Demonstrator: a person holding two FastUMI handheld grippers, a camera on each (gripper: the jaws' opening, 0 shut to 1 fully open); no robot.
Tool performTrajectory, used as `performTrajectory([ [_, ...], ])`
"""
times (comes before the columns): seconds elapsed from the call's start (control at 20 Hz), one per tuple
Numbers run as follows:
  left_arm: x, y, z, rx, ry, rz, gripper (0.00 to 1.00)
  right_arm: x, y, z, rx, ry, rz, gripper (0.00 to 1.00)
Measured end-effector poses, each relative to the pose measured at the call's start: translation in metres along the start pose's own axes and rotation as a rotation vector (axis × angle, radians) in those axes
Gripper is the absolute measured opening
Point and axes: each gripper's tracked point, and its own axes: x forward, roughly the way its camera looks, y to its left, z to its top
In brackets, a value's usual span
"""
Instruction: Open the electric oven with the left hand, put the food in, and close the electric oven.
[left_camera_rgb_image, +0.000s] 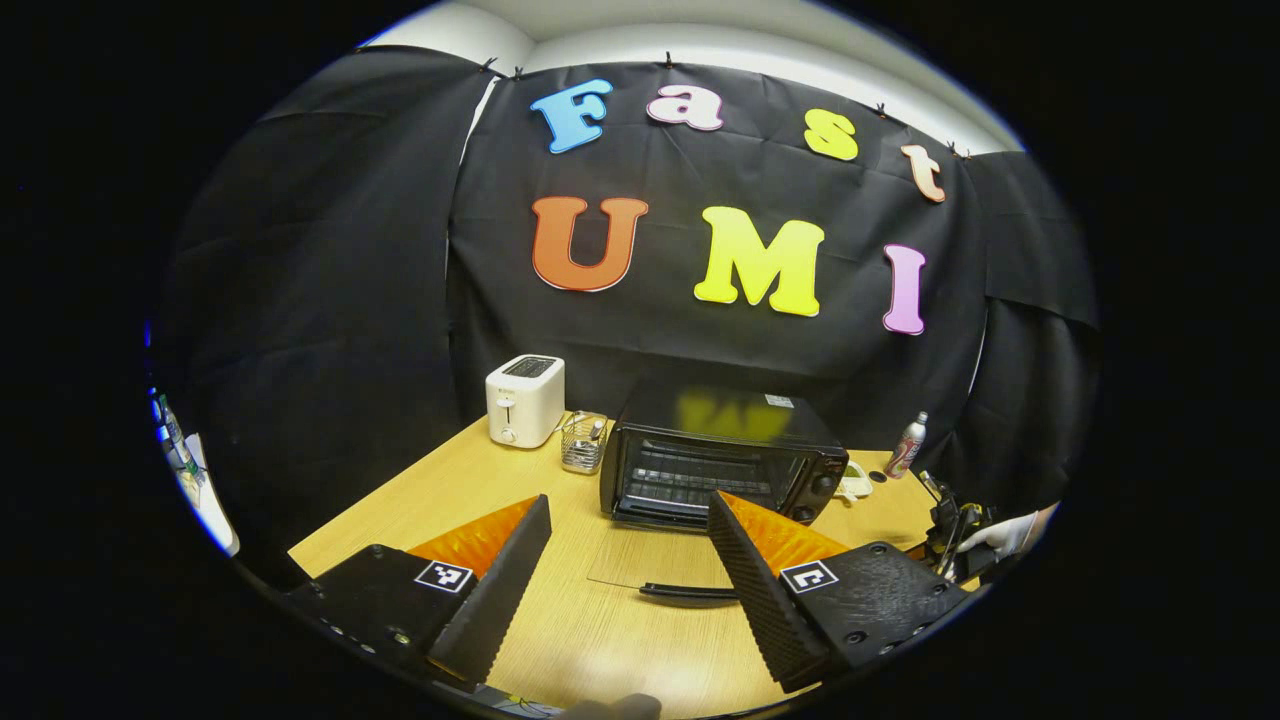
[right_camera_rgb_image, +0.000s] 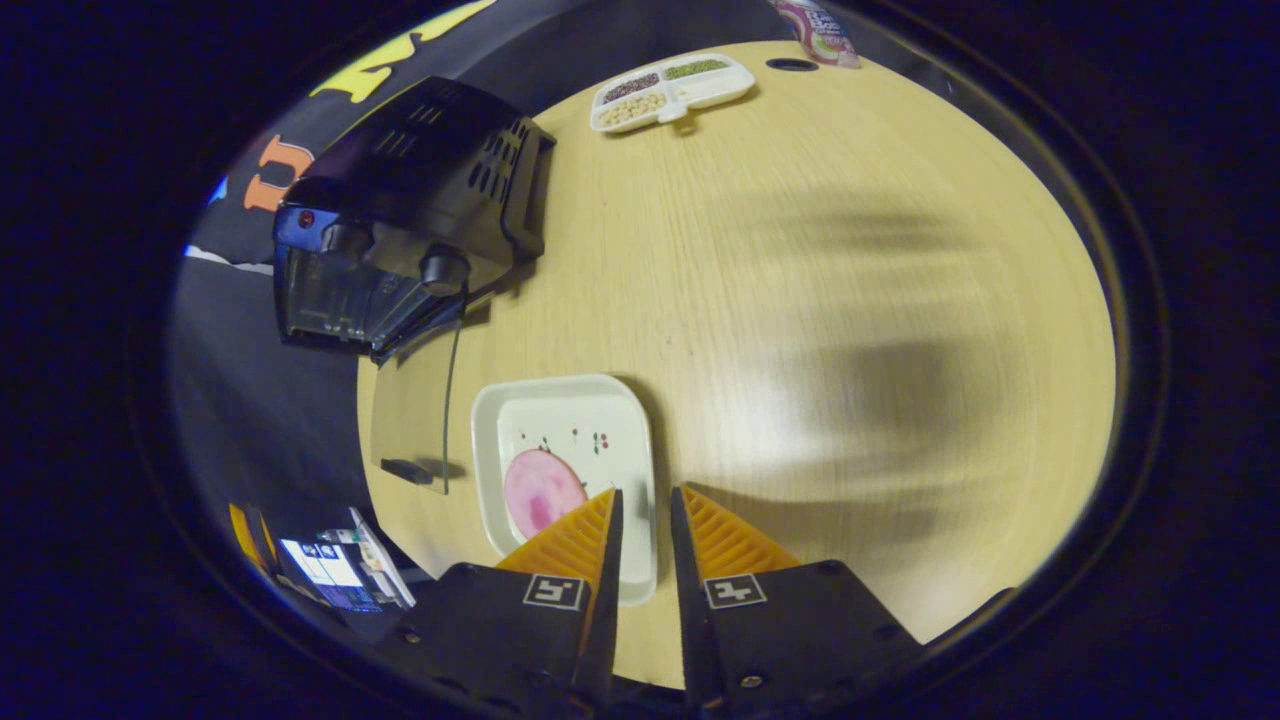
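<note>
A: In the left gripper view we see the left gripper (left_camera_rgb_image: 630, 520) at the bottom of the frame, its fingers spread wide with nothing between them. Just above them, at centre, sits the black electric oven (left_camera_rgb_image: 722, 462) on the wooden table (left_camera_rgb_image: 440, 500). Its glass door (left_camera_rgb_image: 655, 565) lies folded down flat toward us, the dark handle (left_camera_rgb_image: 688, 592) at its near edge, between our fingers.

B: And the food?

A: In the right gripper view we find it at lower centre: a pink round slice (right_camera_rgb_image: 541, 492) lying on a white square plate (right_camera_rgb_image: 565, 410). The right gripper (right_camera_rgb_image: 645, 505) hangs over the plate's near right edge, its fingers almost together with only a thin gap; we cannot tell whether they pinch the rim or merely hover. The oven appears at the upper left of that view, well apart from the plate.

B: Anything else on the table?

A: At left in the left gripper view, a white toaster (left_camera_rgb_image: 525, 400) and a small wire rack (left_camera_rgb_image: 584, 442) beside it; at right, a can (left_camera_rgb_image: 906, 446). A divided white tray of beans (right_camera_rgb_image: 672, 90) sits at the top of the right gripper view.
</note>
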Motion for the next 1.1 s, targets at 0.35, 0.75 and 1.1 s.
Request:
performTrajectory([
  [0.35, 0.009, 0.006, -0.005, -0.020, 0.010, -0.006, 0.96, 0.007, -0.006, -0.001, 0.040, 0.009, -0.118, 0.01],
  [0.75, 0.015, 0.002, -0.001, -0.007, 0.012, -0.027, 0.96, 0.002, -0.001, -0.007, 0.124, -0.007, 0.148, 0.00],
  [1.1, 0.014, -0.006, 0.002, 0.018, 0.012, -0.053, 0.96, -0.031, -0.010, -0.006, 0.214, -0.162, 0.205, 0.00],
])
